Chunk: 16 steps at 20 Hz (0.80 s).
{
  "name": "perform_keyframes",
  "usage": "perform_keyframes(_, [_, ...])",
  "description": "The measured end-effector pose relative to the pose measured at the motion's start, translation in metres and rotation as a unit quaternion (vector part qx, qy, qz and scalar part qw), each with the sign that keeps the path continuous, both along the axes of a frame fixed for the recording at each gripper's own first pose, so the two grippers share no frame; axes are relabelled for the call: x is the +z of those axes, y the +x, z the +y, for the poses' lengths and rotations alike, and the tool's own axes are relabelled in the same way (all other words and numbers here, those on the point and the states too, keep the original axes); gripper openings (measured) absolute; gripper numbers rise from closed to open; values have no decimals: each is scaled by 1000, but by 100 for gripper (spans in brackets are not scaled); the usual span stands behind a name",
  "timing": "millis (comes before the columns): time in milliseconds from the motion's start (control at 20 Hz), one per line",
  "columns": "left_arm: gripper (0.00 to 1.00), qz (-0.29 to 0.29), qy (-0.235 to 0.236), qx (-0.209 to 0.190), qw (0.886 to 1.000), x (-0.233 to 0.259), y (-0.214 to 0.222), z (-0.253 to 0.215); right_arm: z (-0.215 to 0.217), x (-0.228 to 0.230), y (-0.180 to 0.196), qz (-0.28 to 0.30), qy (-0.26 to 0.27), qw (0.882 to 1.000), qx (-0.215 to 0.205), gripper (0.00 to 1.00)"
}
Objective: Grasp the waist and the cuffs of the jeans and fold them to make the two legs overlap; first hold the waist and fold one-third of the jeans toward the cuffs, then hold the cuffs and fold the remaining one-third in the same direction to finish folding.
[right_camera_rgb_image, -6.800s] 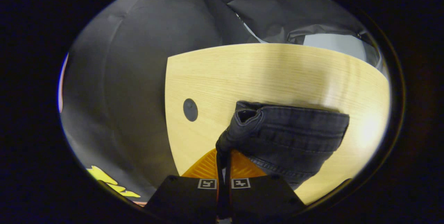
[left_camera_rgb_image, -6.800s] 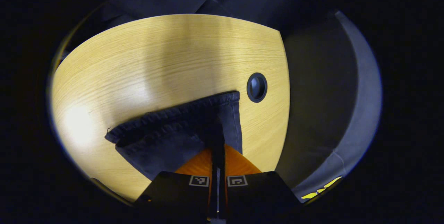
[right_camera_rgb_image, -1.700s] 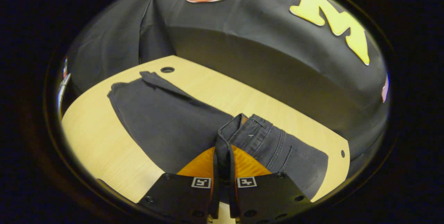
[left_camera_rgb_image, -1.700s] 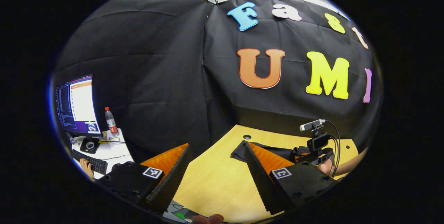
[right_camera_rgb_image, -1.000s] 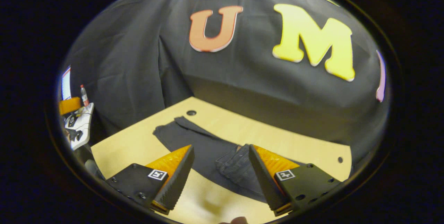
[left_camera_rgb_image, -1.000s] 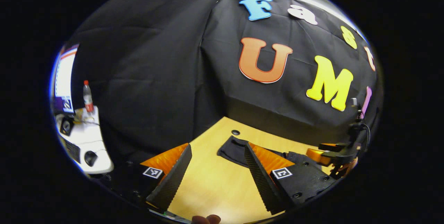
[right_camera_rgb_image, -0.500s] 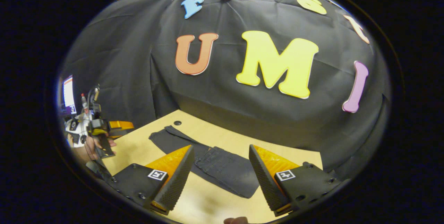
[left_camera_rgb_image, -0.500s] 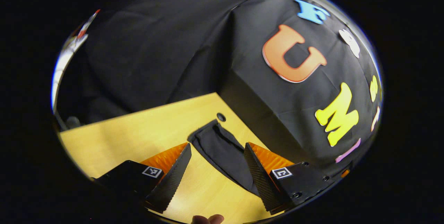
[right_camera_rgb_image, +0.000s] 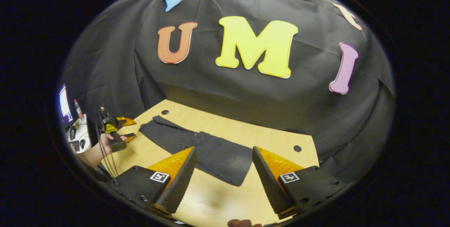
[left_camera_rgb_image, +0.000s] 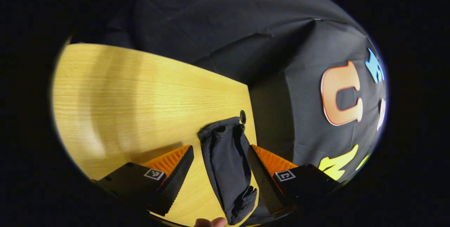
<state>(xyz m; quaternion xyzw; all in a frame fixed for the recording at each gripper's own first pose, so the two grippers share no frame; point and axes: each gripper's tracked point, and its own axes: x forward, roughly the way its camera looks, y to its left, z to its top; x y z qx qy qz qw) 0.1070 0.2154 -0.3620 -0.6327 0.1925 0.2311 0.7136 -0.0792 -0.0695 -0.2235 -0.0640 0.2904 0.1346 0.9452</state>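
In the left gripper view, the left gripper (left_camera_rgb_image: 219, 170) hangs above the worktop (left_camera_rgb_image: 133, 93) with its two fingers spread wide apart, holding nothing. Between the fingers, lower down, lie the jeans (left_camera_rgb_image: 226, 163), a dark narrow strip running from about 6 o'clock up toward 12 o'clock. The cuffs (left_camera_rgb_image: 219, 132) form the far end of the strip, stacked and slightly open, just beside a small round hole (left_camera_rgb_image: 243, 116) in the worktop at their 1 o'clock. The near end of the strip shows a thicker folded edge at 6 o'clock. A fingertip (left_camera_rgb_image: 211, 222) of the person shows at the bottom edge. The booth wall (left_camera_rgb_image: 246, 26) of black cloth rises behind the worktop's far edge.

In the right gripper view, the right gripper (right_camera_rgb_image: 223, 174) also stands with its fingers spread, holding nothing, well above the worktop (right_camera_rgb_image: 267, 139). The jeans (right_camera_rgb_image: 197, 146) lie flat on the wood, stretching from the 10 o'clock side toward the centre; the waist part (right_camera_rgb_image: 221, 156) lies doubled over the legs at the near end, between the fingers. At 9 o'clock the left gripper (right_camera_rgb_image: 121, 128) is seen farther off, held in a hand (right_camera_rgb_image: 110, 141), near the cuff end of the jeans. A second round hole (right_camera_rgb_image: 297, 148) sits at 3 o'clock on the worktop.
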Motion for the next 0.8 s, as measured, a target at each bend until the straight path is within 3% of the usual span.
perform_keyframes(200, [96, -11, -42, 11, 999, -12, 18, 0, -15, 1, 13, 21, 37, 998, -43, 98])
perform_keyframes(550, [95, -36, -22, -17, 999, -18, 46, 2, -44, -14, 17, 74, 107, 983, -130, 96])
perform_keyframes(700, [80, -41, -42, -9, 998, -28, 59, 2, -50, -18, 16, 83, 117, 978, -148, 99])
perform_keyframes(800, [60, -43, -57, -1, 997, -32, 63, 1, -49, -17, 15, 83, 115, 979, -148, 99])
